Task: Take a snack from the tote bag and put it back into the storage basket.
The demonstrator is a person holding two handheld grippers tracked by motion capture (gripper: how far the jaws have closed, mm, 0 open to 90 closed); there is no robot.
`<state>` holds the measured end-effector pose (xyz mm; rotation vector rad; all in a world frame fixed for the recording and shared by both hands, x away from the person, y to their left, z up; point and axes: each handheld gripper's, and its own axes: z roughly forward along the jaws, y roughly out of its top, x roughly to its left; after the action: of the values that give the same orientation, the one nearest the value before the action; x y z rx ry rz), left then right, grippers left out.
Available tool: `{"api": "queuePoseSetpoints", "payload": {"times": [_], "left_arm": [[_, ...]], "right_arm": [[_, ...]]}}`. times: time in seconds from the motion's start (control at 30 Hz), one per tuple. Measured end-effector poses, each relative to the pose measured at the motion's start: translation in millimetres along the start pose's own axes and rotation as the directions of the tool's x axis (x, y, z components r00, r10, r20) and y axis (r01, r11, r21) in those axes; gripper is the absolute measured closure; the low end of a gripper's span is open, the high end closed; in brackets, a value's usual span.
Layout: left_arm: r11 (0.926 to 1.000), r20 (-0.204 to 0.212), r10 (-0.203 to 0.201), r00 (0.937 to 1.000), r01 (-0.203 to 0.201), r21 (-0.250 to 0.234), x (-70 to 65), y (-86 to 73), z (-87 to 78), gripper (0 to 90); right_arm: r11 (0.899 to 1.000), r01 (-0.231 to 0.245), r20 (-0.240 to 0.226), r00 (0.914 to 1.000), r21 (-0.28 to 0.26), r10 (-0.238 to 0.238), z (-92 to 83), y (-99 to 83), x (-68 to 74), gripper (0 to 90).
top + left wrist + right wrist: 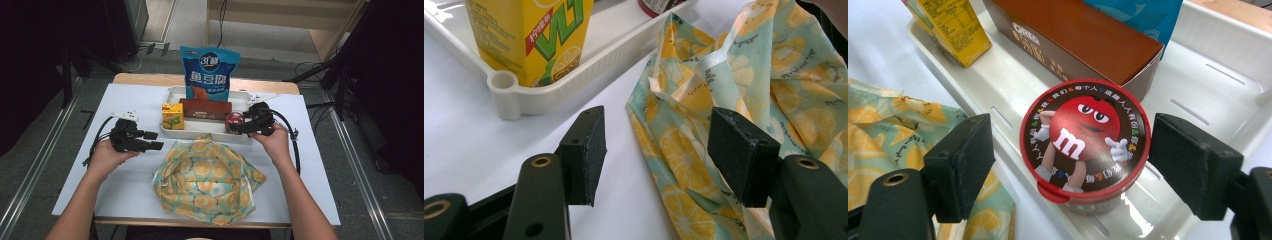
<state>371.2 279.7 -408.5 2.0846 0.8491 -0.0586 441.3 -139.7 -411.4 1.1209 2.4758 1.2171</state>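
While its jaws straddle the red-lidded candy tub [1085, 145] at frame centre, the right gripper [1073, 165] is spread, ready to pinch. Lower left, the left gripper [656, 155] gapes at the lemon-print bag [734, 85].

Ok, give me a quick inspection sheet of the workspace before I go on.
Surface: white table cover, wooden edge at the far side.
Job's things: red-lidded candy tub in the white tray, between the right tool's open jaws; lemon-print cloth bag crumpled in front of the tray.
Clutter: yellow drink carton, brown cookie box, blue snack pouch, all in the tray.
Grippers: left tool open, beside the bag; right tool open, at the tub.
Cables: one loops from each tool.
Surroundings: floor cables, dark stands.
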Motion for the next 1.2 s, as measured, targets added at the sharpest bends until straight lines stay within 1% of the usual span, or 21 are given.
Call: {"api": "queuePoseSetpoints", "payload": {"times": [0.1, 0.2, 0.37, 0.5, 0.57, 0.63, 0.73, 0.8, 0.83, 0.87, 0.97, 1.03, 1.2], "left_arm": [[1.0000, 0.001, -0.002, 1.0000, 0.002, -0.002, 0.3, 0.0, 0.0, 40.7], [1.0000, 0.000, -0.005, 1.0000, 0.005, -0.008, 0.4, 0.0, 0.0, 40.7], [1.0000, 0.003, -0.003, 1.0000, 0.003, -0.004, 2.1, -0.2, 1.3, 39.8], [1.0000, 0.004, -0.007, 1.0000, 0.007, -0.006, 3.3, -0.5, 1.5, 39.4], [0.9999, 0.004, -0.010, 0.9999, 0.010, -0.006, 4.0, -0.6, 1.2, 39.0], [0.9999, 0.003, -0.013, 0.9999, 0.013, -0.008, 4.5, -0.7, 1.0, 38.8], [0.9999, 0.006, -0.012, 0.9999, 0.013, -0.012, 5.1, -0.7, 0.8, 38.6], [0.9998, 0.006, -0.012, 0.9999, 0.012, -0.013, 5.3, -0.7, 0.8, 38.6], [0.9998, 0.005, -0.012, 0.9999, 0.012, -0.013, 5.3, -0.8, 0.8, 38.5], [0.9998, 0.005, -0.012, 0.9999, 0.012, -0.013, 5.4, -0.8, 0.9, 38.5], [0.9999, 0.004, -0.009, 0.9999, 0.010, -0.013, 5.6, -0.9, 0.8, 38.2], [0.9999, 0.004, -0.009, 1.0000, 0.009, -0.013, 5.9, -1.0, 0.7, 37.9], [0.9998, 0.003, -0.006, 1.0000, 0.006, -0.016, 6.1, -1.2, 0.5, 37.3]], "right_arm": [[1.000, 0.016, -0.003, 0.9999, -0.013, -0.016, -5.3, -0.4, 3.0, 19.7], [1.000, 0.013, -0.023, 0.9996, -0.027, -0.014, -10.9, -0.9, 5.9, 19.8], [0.999, 0.021, -0.041, 0.9989, -0.033, -0.022, -16.7, -4.7, 13.5, 19.7], [0.999, 0.029, -0.039, 0.9988, -0.029, -0.030, -22.0, -7.4, 17.7, 19.7], [0.999, 0.028, -0.036, 0.9989, -0.039, -0.029, -25.6, -9.0, 19.4, 19.9], [0.999, 0.022, -0.044, 0.9988, -0.043, -0.024, -28.8, -11.7, 21.6, 19.9], [0.999, 0.024, -0.042, 0.9988, -0.043, -0.026, -30.8, -16.6, 24.0, 19.9], [0.999, 0.016, -0.051, 0.9985, -0.035, -0.018, -31.8, -19.3, 25.1, 19.9], [0.999, 0.019, -0.050, 0.9985, -0.041, -0.021, -32.7, -20.9, 25.6, 19.9], [0.999, 0.012, -0.057, 0.9983, -0.041, -0.015, -33.8, -22.4, 26.6, 20.0], [0.999, 0.026, -0.047, 0.9985, -0.036, -0.028, -36.5, -26.2, 29.7, 20.2], [0.999, 0.026, -0.047, 0.9985, -0.027, -0.027, -39.1, -28.9, 32.0, 20.0], [0.998, 0.055, -0.040, 0.9976, -0.037, -0.057, -44.7, -36.9, 35.8, 20.0]]}}
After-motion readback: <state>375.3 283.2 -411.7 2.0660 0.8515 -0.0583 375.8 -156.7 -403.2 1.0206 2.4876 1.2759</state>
